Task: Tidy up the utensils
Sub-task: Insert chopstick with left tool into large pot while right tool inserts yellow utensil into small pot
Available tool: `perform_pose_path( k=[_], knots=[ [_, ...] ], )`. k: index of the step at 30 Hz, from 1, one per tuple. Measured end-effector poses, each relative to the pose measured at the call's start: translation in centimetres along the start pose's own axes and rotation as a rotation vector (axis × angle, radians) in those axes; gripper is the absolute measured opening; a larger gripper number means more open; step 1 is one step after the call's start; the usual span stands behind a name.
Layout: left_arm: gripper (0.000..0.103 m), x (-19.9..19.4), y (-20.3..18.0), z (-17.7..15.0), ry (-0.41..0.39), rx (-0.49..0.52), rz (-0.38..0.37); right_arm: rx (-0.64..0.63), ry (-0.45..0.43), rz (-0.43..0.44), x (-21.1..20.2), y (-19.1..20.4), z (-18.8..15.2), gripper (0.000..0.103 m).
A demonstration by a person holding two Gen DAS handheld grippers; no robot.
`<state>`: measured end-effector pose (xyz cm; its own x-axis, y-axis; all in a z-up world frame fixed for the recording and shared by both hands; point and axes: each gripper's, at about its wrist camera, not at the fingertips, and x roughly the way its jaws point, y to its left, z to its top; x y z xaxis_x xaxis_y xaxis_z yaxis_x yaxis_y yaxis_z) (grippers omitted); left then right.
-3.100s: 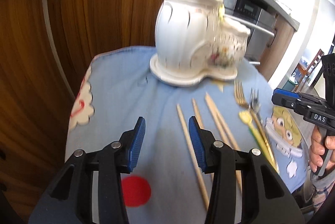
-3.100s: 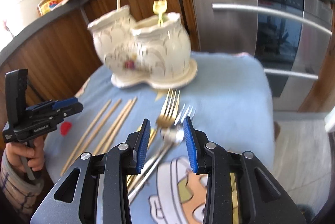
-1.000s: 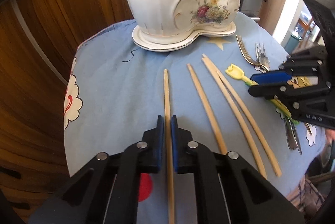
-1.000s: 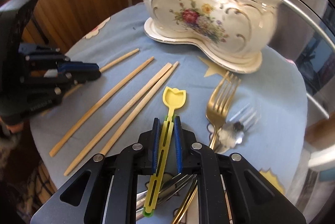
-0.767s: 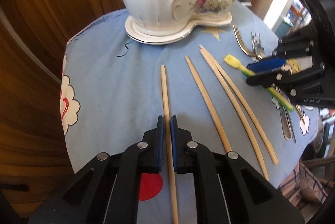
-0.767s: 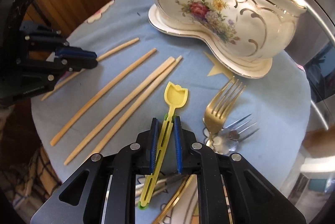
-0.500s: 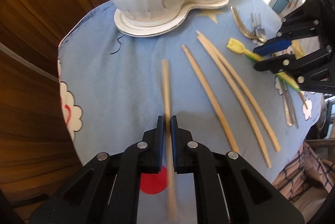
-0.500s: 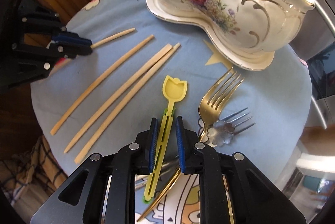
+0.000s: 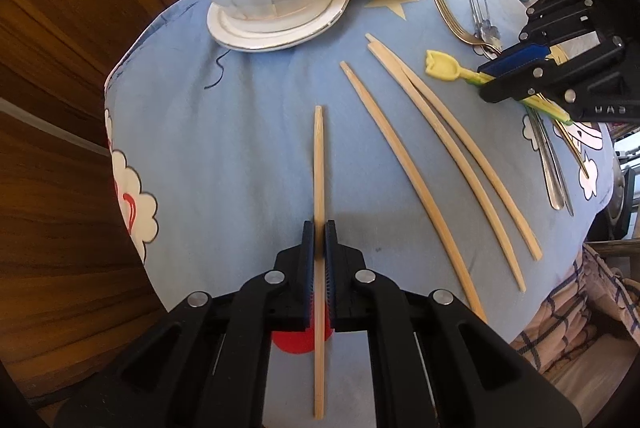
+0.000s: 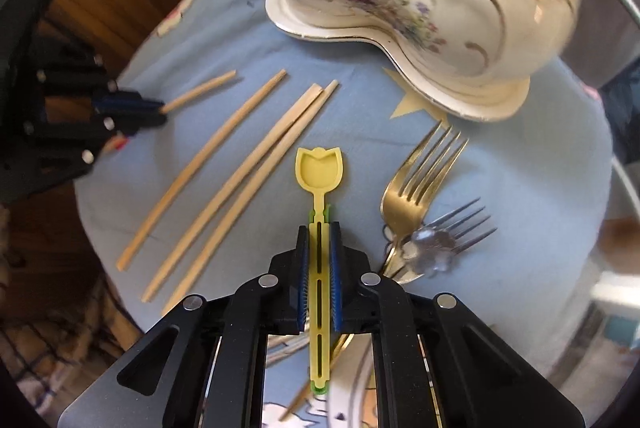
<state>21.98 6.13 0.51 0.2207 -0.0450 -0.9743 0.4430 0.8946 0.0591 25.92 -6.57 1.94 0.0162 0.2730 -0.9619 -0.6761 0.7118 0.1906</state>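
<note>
Chopstick (image 9: 319, 164) now clamped in left gripper (image 9: 319, 228), yellow spoon (image 10: 319, 174) now pinched by right gripper (image 10: 319, 228)

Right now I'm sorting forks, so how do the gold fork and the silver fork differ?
The gold fork is larger with a broad head; the silver fork is smaller with thin tines. The silver fork lies across the gold fork's neck. Both lie flat on the blue cloth, ungripped.

Black left gripper (image 9: 319, 228), blue pads, silver screws
</note>
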Motion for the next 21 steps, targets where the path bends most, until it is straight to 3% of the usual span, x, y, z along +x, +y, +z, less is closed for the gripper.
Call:
perform_pose_path(
  k=[7,14,21],
  knots=[
    [0.005,-1.2,1.8,-2.5,-0.071,-0.069,-0.012,0.039,-0.107,0.104,-1.3,-0.6,-0.9,0.01],
    [0.005,-5.6,4.1,-4.1,-0.261,-0.188,-0.023,0.064,-0.233,0.167,-3.5,-1.4,-2.8,0.011],
    [0.005,-10.5,3.3,-3.5,-0.495,-0.253,-0.036,0.11,-0.414,0.201,-8.6,-4.0,-4.5,0.011]
  ],
)
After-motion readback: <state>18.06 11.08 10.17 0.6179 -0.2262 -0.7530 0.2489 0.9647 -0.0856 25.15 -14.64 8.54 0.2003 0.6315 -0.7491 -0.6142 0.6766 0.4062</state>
